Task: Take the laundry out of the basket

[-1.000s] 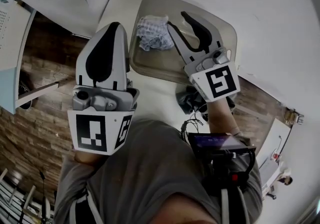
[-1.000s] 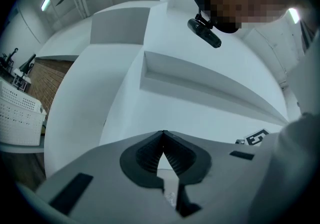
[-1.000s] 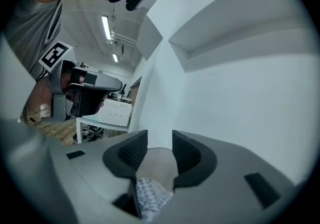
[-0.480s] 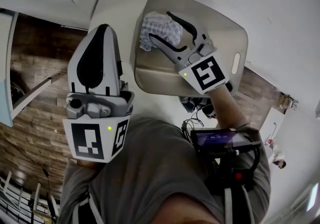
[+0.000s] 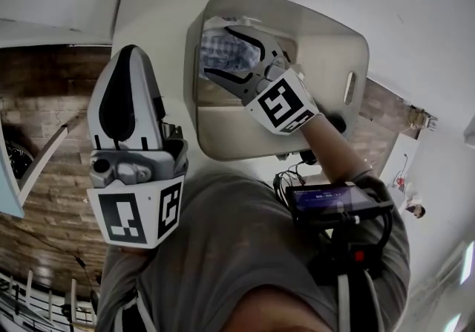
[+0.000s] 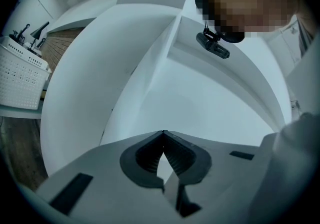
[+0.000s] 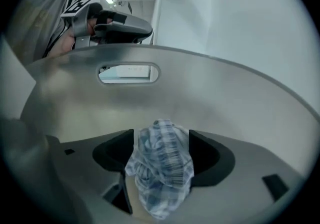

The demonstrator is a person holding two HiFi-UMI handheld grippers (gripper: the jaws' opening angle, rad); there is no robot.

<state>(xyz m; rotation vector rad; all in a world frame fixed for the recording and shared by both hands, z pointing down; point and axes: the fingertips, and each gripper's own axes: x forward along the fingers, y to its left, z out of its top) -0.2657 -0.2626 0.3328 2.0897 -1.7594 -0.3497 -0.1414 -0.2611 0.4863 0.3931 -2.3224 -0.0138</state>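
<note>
A beige plastic laundry basket [image 5: 326,33] stands on a white table. A crumpled blue-and-white checked cloth [image 5: 215,44] lies in the basket's left end. My right gripper [image 5: 218,50] reaches down into the basket, its jaws opening, one on each side of the cloth. In the right gripper view the cloth [image 7: 162,163] bunches between the spread jaws of the right gripper [image 7: 161,135], and the pads do not visibly press it. My left gripper [image 5: 130,50] hangs left of the basket, shut and empty. In its own view the left gripper [image 6: 162,133] points at bare white surfaces.
The basket's far wall [image 7: 200,97] has a handle slot [image 7: 128,73]. The white table [image 5: 156,18] borders a wooden floor [image 5: 44,100] at the left. A white perforated bin [image 6: 20,77] stands off to the side. A dark device [image 5: 334,200] with cables hangs at the person's waist.
My right gripper has dropped into the basket and moved left over the checked cloth, its jaws spreading around it. The left gripper stays shut beside the basket.
</note>
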